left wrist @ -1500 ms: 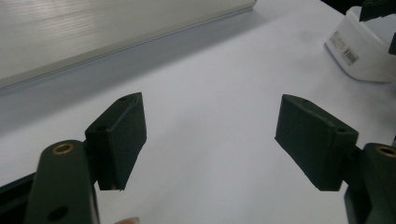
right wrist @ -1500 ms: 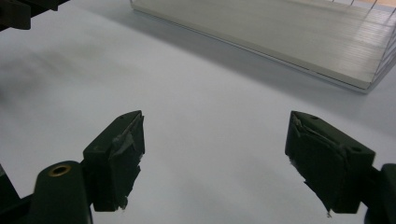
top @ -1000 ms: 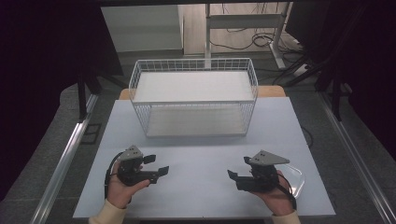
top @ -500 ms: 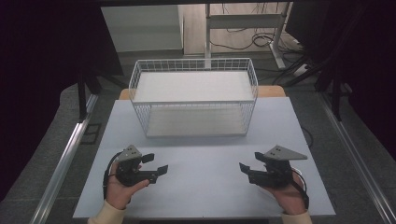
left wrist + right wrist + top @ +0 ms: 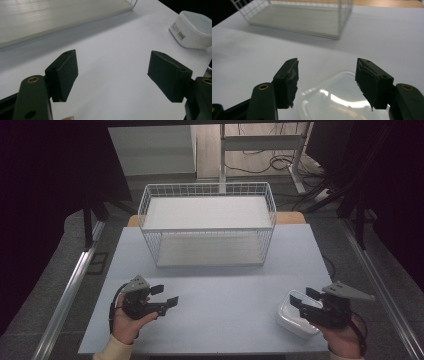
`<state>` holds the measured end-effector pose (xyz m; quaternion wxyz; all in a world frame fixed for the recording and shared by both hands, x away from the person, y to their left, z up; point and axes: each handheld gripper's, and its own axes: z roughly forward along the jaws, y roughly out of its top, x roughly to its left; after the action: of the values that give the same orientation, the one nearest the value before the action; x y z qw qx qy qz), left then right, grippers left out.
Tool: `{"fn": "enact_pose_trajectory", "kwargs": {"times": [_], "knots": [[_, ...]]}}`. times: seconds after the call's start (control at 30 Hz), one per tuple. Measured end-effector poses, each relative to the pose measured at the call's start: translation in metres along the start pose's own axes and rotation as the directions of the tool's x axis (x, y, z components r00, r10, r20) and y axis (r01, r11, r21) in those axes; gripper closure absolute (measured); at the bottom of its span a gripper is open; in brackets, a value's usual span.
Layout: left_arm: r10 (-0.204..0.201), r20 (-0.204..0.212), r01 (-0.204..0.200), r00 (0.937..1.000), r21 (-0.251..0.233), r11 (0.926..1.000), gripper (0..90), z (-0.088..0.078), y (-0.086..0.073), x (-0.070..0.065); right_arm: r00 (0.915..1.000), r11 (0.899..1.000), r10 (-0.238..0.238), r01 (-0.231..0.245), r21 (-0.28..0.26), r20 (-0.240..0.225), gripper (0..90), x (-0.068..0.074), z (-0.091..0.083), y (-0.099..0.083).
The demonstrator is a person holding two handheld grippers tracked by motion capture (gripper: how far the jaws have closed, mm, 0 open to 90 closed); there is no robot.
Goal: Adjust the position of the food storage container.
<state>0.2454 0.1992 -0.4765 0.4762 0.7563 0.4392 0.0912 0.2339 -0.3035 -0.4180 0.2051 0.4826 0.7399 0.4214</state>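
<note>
A white lidded plastic container (image 5: 292, 316) lies on the white table (image 5: 225, 290) near the front right corner. My right gripper (image 5: 302, 297) hovers over its near side, jaws apart. In the right gripper view the container (image 5: 337, 100) lies below and between the jaws of that gripper (image 5: 325, 80), and the pads do not touch it. These jaws have just been closing a little. My left gripper (image 5: 166, 295) is held at the front left, open and holding nothing. Its own view shows the left gripper (image 5: 112, 75) over bare table, with the container (image 5: 193, 30) far off.
A white wire basket (image 5: 210, 247) with a flat pale floor stands at the middle back of the table, seen again as the basket (image 5: 344, 17) and as the basket (image 5: 50, 15). Dark floor and metal rails surround the table.
My right gripper has moved to the right and slightly up, and the container now shows in front of its jaws. The left gripper has stayed where it was.
</note>
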Motion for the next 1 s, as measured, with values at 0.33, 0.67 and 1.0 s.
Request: {"fn": "enact_pose_trajectory", "kwargs": {"times": [0.33, 0.67, 1.0], "knots": [[-0.007, -0.021, 0.008, 0.9998, 0.025, 0.9996, 23.4, 0.007, -0.003, 0.000, 0.9827, 0.990, 0.136, -0.138, 0.003, 0.125, 53.2, -0.047, -0.045, -0.046], [-0.003, -0.023, 0.003, 0.9997, 0.039, 0.9992, 23.6, 0.010, -0.006, 0.000, 0.9731, 0.975, 0.152, -0.177, 0.136, 0.173, 88.9, -0.068, -0.037, -0.054], [-0.008, -0.027, 0.010, 0.9996, 0.045, 0.9990, 23.7, 0.011, -0.007, 0.003, 0.9792, 0.971, 0.100, -0.135, 0.199, 0.177, 89.6, -0.061, -0.015, -0.053]]}}
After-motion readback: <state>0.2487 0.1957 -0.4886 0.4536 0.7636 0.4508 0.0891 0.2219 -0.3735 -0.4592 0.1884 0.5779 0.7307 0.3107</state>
